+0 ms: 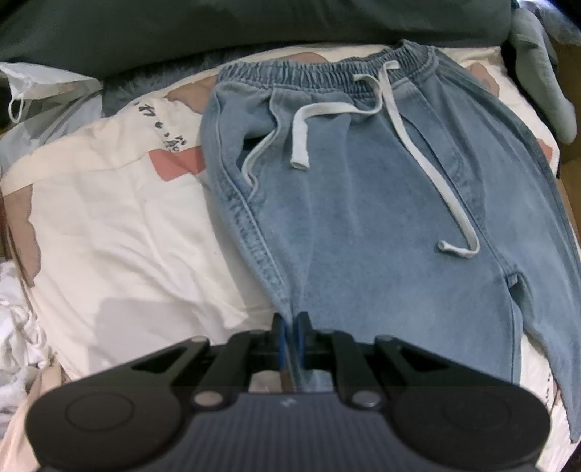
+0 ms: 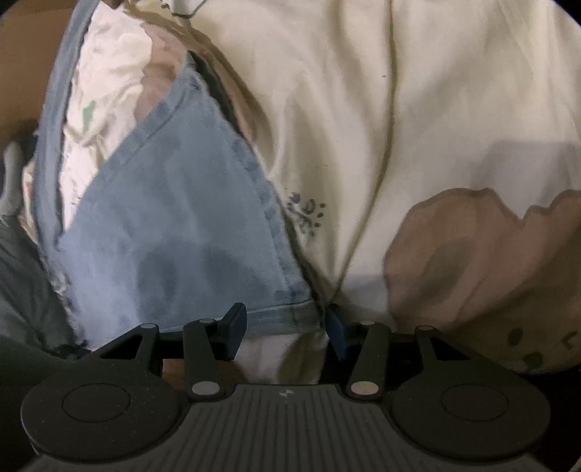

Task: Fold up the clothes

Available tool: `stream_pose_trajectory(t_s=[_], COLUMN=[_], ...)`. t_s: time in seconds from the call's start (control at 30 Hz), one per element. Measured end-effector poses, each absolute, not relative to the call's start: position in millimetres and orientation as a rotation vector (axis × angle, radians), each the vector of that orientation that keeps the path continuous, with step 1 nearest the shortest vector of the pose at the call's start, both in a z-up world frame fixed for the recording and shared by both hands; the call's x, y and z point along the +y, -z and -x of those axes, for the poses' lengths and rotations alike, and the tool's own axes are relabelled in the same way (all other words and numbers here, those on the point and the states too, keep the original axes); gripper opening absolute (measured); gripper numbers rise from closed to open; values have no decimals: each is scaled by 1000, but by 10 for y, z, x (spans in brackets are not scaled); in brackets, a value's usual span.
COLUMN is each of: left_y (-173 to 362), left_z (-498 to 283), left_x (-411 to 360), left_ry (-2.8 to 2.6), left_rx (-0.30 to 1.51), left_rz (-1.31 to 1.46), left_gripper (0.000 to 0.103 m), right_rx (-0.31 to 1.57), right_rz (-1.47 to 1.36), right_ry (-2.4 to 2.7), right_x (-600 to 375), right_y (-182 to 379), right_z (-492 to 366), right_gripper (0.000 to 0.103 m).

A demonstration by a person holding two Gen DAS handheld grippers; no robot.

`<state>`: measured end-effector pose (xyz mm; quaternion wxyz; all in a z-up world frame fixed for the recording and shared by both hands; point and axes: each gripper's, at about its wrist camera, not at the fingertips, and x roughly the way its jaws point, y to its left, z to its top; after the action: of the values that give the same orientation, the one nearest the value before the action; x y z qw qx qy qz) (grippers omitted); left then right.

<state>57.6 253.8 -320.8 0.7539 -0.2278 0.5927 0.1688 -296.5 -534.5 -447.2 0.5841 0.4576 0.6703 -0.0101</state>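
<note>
Light blue jeans (image 1: 363, 218) lie flat on the bed, with the elastic waistband (image 1: 326, 72) at the far end and a white drawstring (image 1: 417, 152) trailing down the front. My left gripper (image 1: 292, 326) is shut on the jeans' left side seam at the near end. In the right wrist view one jeans leg (image 2: 174, 236) runs up and to the left. Its hem (image 2: 283, 319) lies flat across the gap of my right gripper (image 2: 285, 326). The jaws stand about half apart, one finger at each end of the hem, and the cloth between them is not bunched.
The cream bedding (image 1: 127, 218) with pink and brown patches is wrinkled under the jeans; it fills the right wrist view as cream bedding (image 2: 399, 109). A dark green cushion (image 1: 254, 29) lies behind the waistband. White crumpled cloth (image 1: 14, 308) sits at the left edge.
</note>
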Motion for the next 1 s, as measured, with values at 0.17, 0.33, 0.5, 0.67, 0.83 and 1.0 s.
stream_pose_trajectory(t_s=[0.17, 0.33, 0.5, 0.67, 0.83, 1.0], left_y=[3210, 3218, 3221, 3212, 3240, 3265], left_z=[-587, -581, -583, -581, -589, -576], left_x=[2540, 2515, 2502, 2511, 2509, 2515], left_ry=[-371, -386, -391, -386, -393, -394], left_rx=[1296, 1293, 1294, 1294, 1298, 1305], left_rz=[495, 503, 509, 512, 511, 511], left_gripper=[7, 7, 7, 7, 7, 7], right_rx=[1532, 1560, 1565, 1514, 1486, 1508], right_rz=[-1151, -1139, -1190, -1214, -1219, -1227], right_ry=[-7, 41, 58, 9, -10, 13], right_x=[-5396, -5398, -5346, -5328, -5327, -5283], right_y=[4405, 4463, 4588, 4432, 4363, 4500], right_z=[2941, 2979, 3047, 2987, 2880, 2862], right_gripper=[52, 54, 54, 53, 53, 53])
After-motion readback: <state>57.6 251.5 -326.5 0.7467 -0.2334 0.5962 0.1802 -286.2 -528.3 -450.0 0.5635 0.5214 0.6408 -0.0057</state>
